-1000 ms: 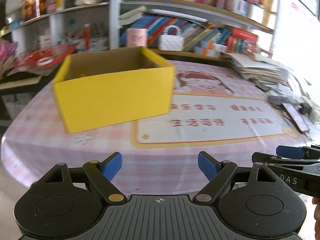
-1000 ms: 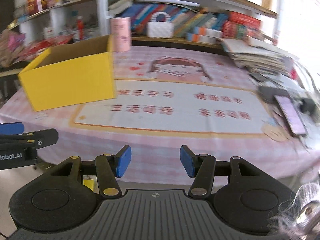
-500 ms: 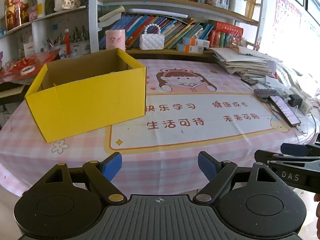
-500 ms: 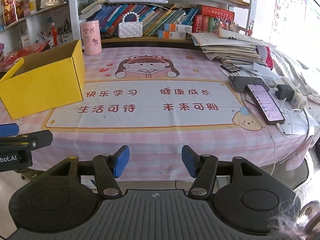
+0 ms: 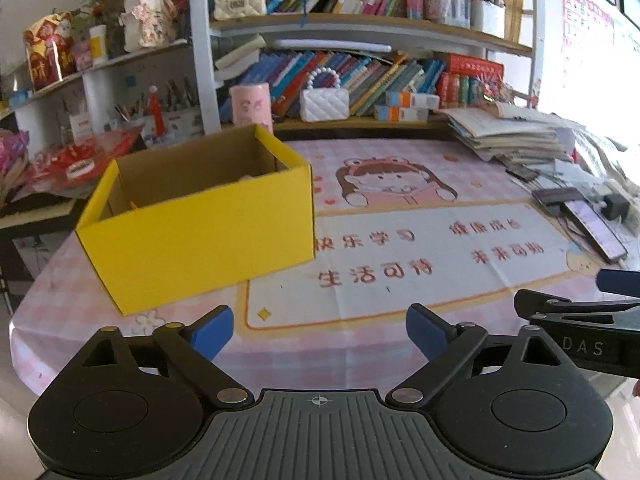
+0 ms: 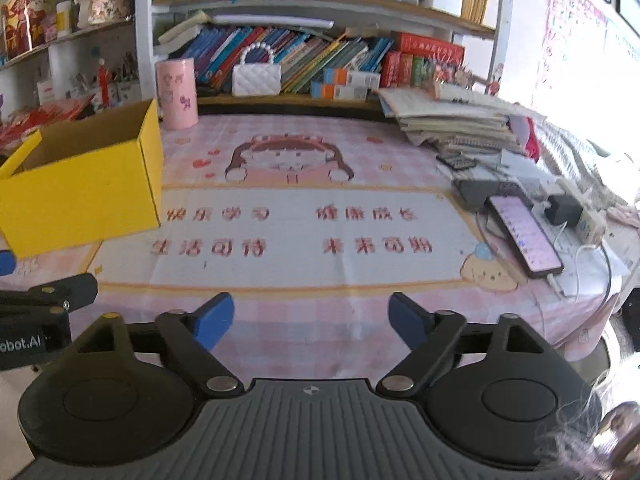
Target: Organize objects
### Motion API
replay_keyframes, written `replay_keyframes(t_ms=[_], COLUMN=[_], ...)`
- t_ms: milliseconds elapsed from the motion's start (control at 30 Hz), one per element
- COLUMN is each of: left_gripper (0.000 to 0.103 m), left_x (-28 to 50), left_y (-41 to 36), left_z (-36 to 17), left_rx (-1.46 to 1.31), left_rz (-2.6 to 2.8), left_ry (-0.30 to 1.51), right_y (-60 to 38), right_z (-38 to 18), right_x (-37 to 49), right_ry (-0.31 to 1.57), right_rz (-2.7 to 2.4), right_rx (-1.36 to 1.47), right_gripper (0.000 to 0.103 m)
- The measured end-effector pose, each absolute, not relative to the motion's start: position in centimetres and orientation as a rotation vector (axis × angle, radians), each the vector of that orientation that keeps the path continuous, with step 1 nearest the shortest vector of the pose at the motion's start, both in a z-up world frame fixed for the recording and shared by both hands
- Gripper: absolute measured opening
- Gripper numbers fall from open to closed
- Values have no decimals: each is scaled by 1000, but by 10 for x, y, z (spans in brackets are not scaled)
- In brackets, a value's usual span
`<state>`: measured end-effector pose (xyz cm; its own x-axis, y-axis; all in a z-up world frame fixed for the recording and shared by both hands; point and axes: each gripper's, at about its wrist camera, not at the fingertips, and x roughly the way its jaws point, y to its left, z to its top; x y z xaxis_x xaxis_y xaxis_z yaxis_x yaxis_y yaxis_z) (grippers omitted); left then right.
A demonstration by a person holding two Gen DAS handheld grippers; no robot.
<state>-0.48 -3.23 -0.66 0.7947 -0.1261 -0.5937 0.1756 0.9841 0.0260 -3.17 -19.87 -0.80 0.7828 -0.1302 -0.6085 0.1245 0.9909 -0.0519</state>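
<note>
A yellow open cardboard box stands on the left of the pink checked table; it also shows in the right wrist view. Something pale lies inside it, mostly hidden by the front wall. My left gripper is open and empty, above the table's near edge, in front of the box. My right gripper is open and empty, above the near edge at the table's middle. Each gripper shows at the edge of the other's view.
A printed mat covers the table's middle. A pink cylinder and a white bag stand at the back by the bookshelf. A stack of books, a phone and a charger lie on the right.
Both grippers have moved forward toward the table and risen, so the box and mat look closer. The right gripper has opened wider. The left stays open.
</note>
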Motion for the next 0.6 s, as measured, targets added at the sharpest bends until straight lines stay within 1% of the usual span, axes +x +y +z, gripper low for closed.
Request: replay_keyframes(t_ms=[33,100,267,433,600], left_gripper=[97,98,100,100,103], left_x=[-5,-8,-12,-19,-21], left_y=[-33,-34,-33,-39,-36], left_z=[-5,-4,-6,-8,-8], left_rx=[80,89,103,137,140], left_rz=[-157,-155,-98,-55,-30], left_ry=[627,621,628,627,639], right_y=[-198,-195,-185,-182,-181], right_z=[-6,-4,-5,-10,-13], right_x=[-30,-28,-36,-41,-43], right_ry=[654,658,634,645,659], right_rz=[-148,-177,-228,-253,-257], right_rx=[-5,10,-36,-44,-40], right_gripper=[95,99,103,103,103])
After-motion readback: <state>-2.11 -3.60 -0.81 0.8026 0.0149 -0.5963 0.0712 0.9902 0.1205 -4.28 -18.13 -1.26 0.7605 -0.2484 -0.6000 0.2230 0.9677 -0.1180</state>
